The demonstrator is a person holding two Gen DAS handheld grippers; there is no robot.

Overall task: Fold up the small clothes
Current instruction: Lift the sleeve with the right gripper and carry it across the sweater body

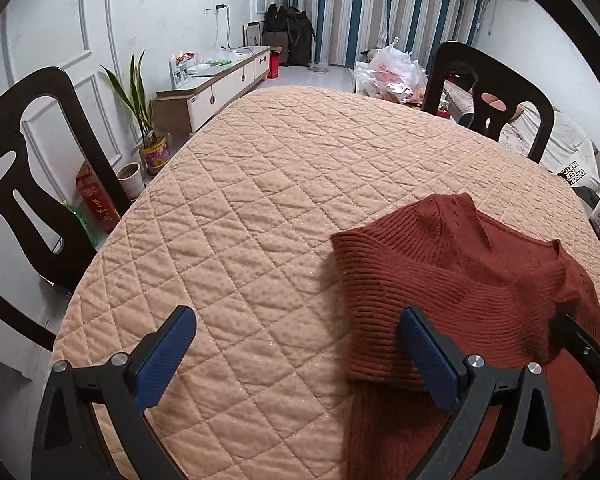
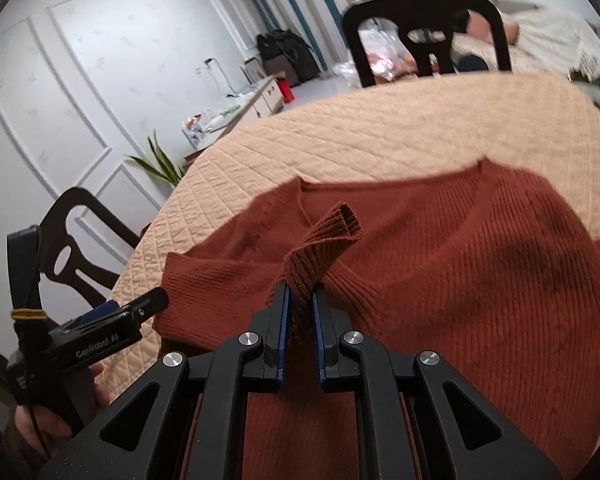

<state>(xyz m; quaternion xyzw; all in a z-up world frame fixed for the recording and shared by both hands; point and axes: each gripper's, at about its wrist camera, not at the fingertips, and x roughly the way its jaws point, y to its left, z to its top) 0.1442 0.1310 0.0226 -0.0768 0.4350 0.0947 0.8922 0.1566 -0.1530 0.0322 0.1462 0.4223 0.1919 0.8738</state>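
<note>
Rust-red ribbed knit covers the near right part of the table: a small sweater (image 2: pixel 440 280) lies on the peach quilted table cover (image 1: pixel 260 184), its neckline facing the far edge. In your right wrist view the body spreads flat, one sleeve stretching out toward the left. In your left wrist view a part of the knit is doubled over the body, forming a thick rounded edge.

Your right gripper (image 2: pixel 300 312) is clamped on the sleeve cuff (image 2: pixel 332 232). The blue pads stand nearly together with the ribbed band pinched between them, and the free end of the cuff sticks up and curls beyond the fingertips, above the sweater's chest.

Your left gripper (image 1: pixel 296 356) has its jaws spread wide with nothing between them. Its left finger hovers over bare quilted cover; its right finger (image 1: pixel 428 360) sits at the left edge of the doubled knit, in front of it, and I cannot tell whether it touches the fabric. From the right wrist view, that same gripper comes in low at the left, its tip just beside the end of the outstretched sleeve, with your hand (image 2: pixel 52 412) wrapped around its handle.

Dark wooden chairs (image 1: pixel 32 184) stand around the table. Beyond it are a white low cabinet (image 1: pixel 220 88), a potted plant (image 1: pixel 144 120), striped curtains (image 1: pixel 364 8) and a plastic bag (image 1: pixel 388 72).
</note>
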